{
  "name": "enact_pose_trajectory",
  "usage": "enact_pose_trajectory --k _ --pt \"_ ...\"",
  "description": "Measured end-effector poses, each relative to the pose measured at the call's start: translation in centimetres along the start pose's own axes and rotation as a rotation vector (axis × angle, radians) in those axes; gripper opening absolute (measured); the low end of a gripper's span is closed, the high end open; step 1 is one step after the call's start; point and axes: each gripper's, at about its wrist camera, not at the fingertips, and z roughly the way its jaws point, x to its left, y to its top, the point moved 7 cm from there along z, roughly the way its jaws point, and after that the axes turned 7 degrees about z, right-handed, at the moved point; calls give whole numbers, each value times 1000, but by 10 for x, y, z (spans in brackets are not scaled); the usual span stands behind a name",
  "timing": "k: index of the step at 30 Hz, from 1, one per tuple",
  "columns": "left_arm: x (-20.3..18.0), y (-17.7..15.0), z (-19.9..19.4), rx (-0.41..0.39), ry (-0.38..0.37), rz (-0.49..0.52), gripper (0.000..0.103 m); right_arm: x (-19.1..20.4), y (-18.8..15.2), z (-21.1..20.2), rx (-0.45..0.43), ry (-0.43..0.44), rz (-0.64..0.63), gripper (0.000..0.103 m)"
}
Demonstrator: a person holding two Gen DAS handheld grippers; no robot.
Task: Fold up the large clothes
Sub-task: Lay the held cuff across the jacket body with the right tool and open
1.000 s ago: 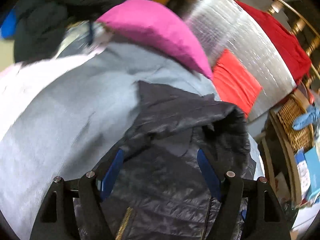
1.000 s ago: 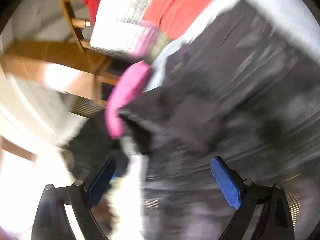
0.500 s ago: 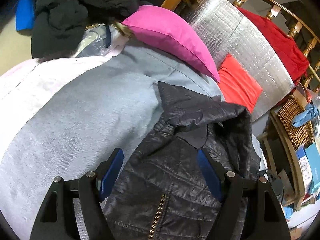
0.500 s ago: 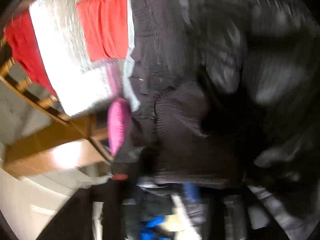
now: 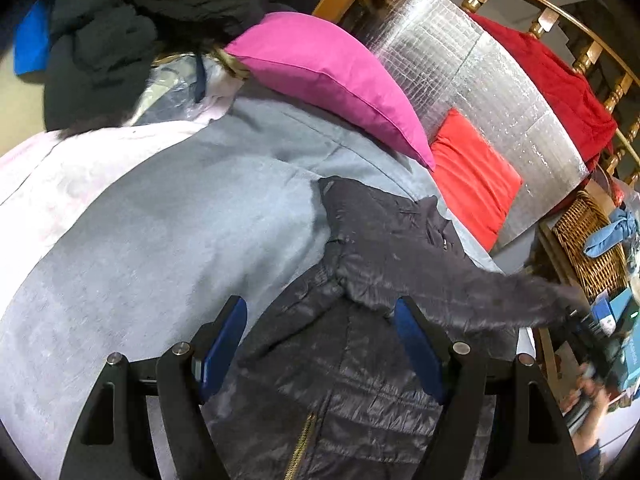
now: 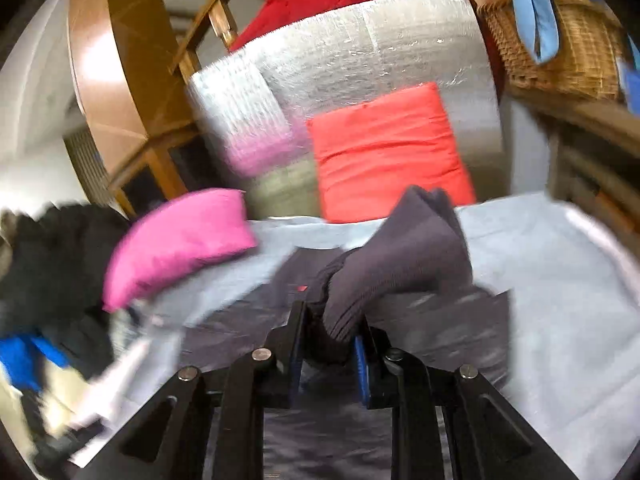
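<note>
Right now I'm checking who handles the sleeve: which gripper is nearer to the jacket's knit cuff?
Right. The right gripper is shut on the knit cuff, pulling the sleeve out sideways. The left gripper hangs open above the black puffer jacket body, well away from the cuff.

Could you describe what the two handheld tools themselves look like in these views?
Both are alike. The left tool has black, angular linkage arms with triangular cut-outs, round silver pivot pins, and two fingers lined with blue pads. The right tool shows the same black frame, silver pins and blue pads. No cables or markings are visible.
</note>
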Motion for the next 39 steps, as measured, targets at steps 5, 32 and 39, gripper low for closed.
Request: enact_pose_trajectory --k 5,32,39 --pt "-30 13 29 24 12 79 77 -58 -49 53 138 -76 30 23" --pt "16 10 112 149 234 140 79 -113 -106 73 287 120 400 25" --pt "10 21 93 89 168 89 79 -112 -106 73 302 108 408 26"
